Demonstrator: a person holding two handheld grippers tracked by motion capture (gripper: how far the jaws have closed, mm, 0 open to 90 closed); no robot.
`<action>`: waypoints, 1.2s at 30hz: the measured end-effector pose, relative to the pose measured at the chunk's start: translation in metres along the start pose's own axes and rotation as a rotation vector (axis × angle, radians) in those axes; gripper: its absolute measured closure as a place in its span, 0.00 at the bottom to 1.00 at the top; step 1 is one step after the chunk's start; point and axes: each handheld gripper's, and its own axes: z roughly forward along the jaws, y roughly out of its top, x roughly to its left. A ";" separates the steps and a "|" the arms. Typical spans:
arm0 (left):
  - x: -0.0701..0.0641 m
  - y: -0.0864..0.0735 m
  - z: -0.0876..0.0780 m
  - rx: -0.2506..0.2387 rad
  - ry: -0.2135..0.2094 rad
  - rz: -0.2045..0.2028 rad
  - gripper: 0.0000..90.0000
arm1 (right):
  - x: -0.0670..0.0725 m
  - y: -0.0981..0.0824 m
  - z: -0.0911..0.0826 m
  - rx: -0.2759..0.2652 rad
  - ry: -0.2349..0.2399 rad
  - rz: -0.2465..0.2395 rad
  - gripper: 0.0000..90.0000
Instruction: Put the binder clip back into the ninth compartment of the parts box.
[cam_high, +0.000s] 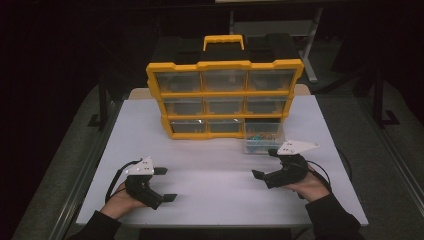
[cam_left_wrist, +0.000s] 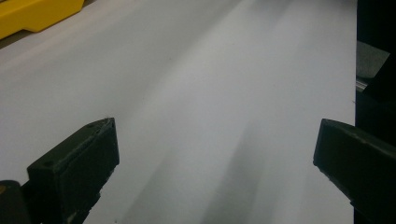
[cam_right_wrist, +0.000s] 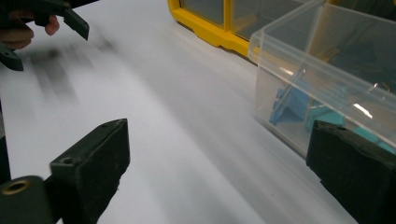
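A yellow organiser cabinet (cam_high: 224, 97) with clear drawers in three rows stands at the back of the white table (cam_high: 215, 185). Its bottom right drawer (cam_high: 264, 137) is pulled out and rests on the table, holding blue and teal pieces (cam_right_wrist: 299, 108). My right gripper (cam_high: 265, 163) sits low just in front of that drawer, jaws wide apart with nothing between them; its right jaw stands close to the drawer's clear wall (cam_right_wrist: 299, 88). My left gripper (cam_high: 165, 184) rests at the near left, open and empty over bare table (cam_left_wrist: 205, 121).
The cabinet's yellow corner (cam_left_wrist: 32, 16) lies far off the left gripper. A carrying handle (cam_high: 223, 41) tops the cabinet. The table's front edge runs just ahead of the person's sleeves. Dark floor and a metal stand (cam_high: 310, 55) lie beyond.
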 end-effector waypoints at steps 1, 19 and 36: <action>0.000 0.000 0.000 0.000 0.000 0.001 0.00 | 0.000 -0.002 0.000 0.000 -0.002 0.000 0.04; 0.000 0.000 0.000 -0.001 0.002 0.003 0.00 | -0.009 -0.039 0.000 0.010 -0.059 0.023 0.00; 0.000 -0.002 0.002 0.014 0.010 0.001 0.00 | -0.003 -0.052 -0.001 0.020 -0.061 0.017 0.00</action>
